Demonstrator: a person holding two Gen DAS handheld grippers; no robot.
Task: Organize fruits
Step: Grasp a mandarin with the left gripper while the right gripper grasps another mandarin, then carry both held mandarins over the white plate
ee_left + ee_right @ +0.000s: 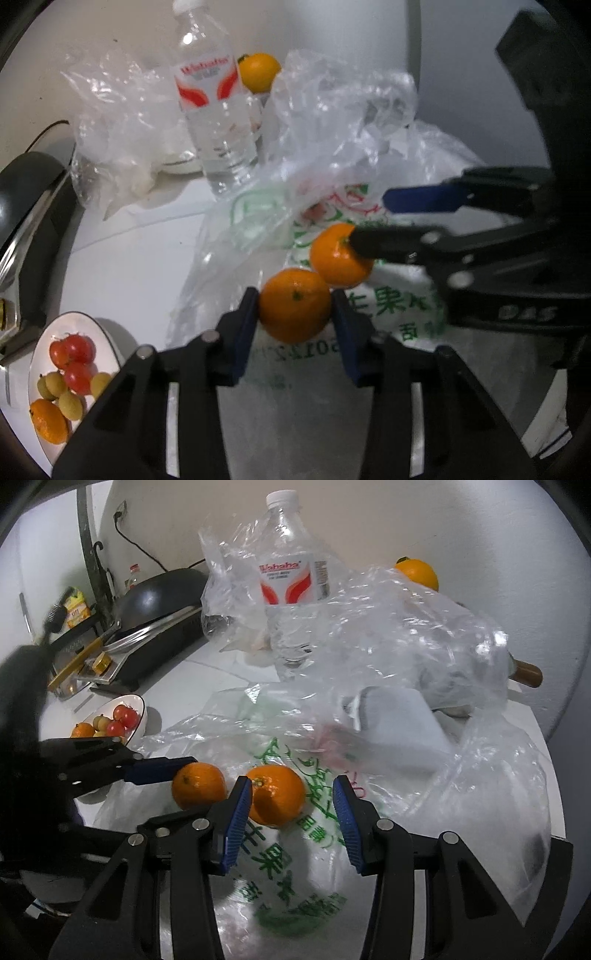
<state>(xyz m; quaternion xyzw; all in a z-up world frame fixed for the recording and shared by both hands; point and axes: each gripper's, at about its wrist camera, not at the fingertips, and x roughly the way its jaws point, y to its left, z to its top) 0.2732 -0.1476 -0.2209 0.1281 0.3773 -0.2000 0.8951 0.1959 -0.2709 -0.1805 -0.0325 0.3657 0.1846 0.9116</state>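
Note:
Two tangerines lie on a printed plastic bag [388, 302]. My left gripper [295, 314] is shut on the nearer tangerine [294, 309], its blue pads pressing both sides; it also shows in the right wrist view [199, 785]. My right gripper [292, 805] is open around the second tangerine [276, 794], touching it with the left pad only; the right pad stands apart. The second tangerine also shows in the left wrist view [338, 255]. A white bowl [40, 417] at the lower left holds tomatoes, small yellow fruits and a tangerine; it also shows in the right wrist view [142, 716].
A water bottle [212, 99] stands behind crumpled clear bags [343, 122]. Another orange [258, 72] sits at the back by the wall. A black pan on a cooker [159, 602] is at the left. A wooden handle [528, 674] pokes out at the right.

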